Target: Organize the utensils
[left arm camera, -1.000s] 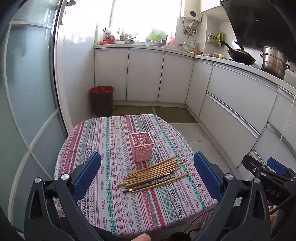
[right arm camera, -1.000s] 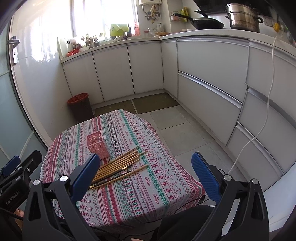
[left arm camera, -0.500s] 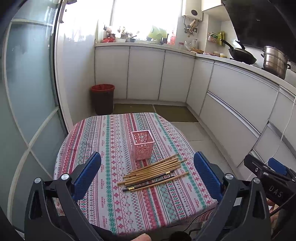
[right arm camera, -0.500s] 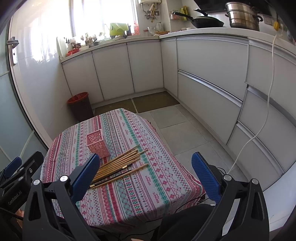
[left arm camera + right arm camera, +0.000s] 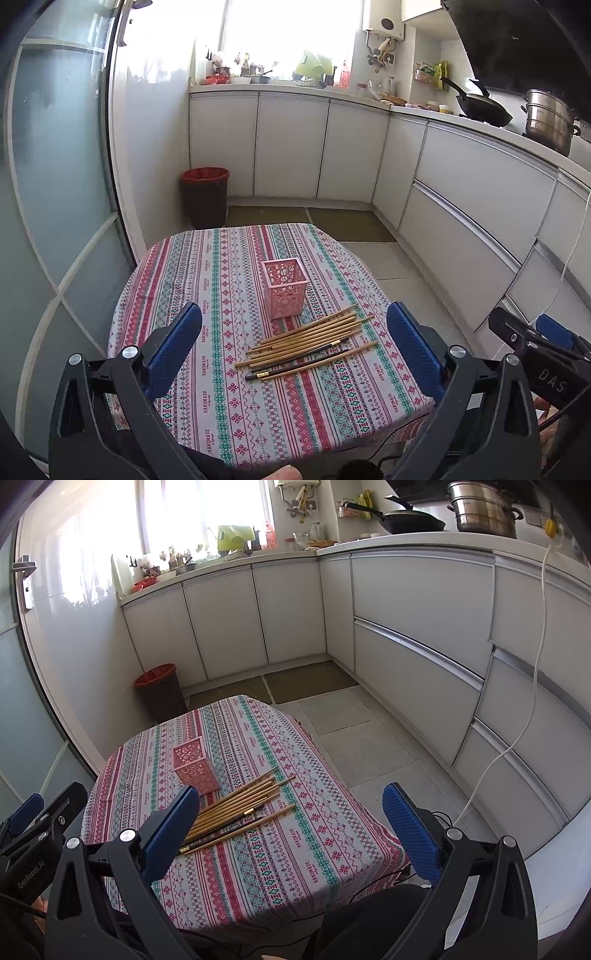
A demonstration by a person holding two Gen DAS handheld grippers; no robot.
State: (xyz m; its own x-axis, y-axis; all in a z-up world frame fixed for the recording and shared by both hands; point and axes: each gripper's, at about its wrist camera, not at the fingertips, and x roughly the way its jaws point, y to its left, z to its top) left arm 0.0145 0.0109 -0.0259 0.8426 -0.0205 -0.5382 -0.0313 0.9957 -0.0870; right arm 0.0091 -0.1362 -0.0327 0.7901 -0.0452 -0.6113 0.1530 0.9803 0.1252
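A pink openwork holder (image 5: 284, 287) stands upright and empty near the middle of the table with the striped patterned cloth (image 5: 207, 280). Several wooden chopsticks (image 5: 308, 341) lie in a loose fan just in front of it, with a dark pair among them. The holder (image 5: 195, 765) and chopsticks (image 5: 236, 812) also show in the right wrist view. My left gripper (image 5: 293, 345) is open and empty, held above the table's near edge. My right gripper (image 5: 291, 829) is open and empty, held to the right of the left one.
A red-lined bin (image 5: 204, 196) stands on the floor beyond the table. White kitchen cabinets (image 5: 288, 147) run along the back and right. A wok (image 5: 480, 109) and steel pot (image 5: 548, 120) sit on the counter. A glass door (image 5: 55, 166) is at left.
Both views have shifted slightly; the table and chopsticks sit a little lower and nearer the frame centre. Nothing on the table has moved. Both grippers stay open.
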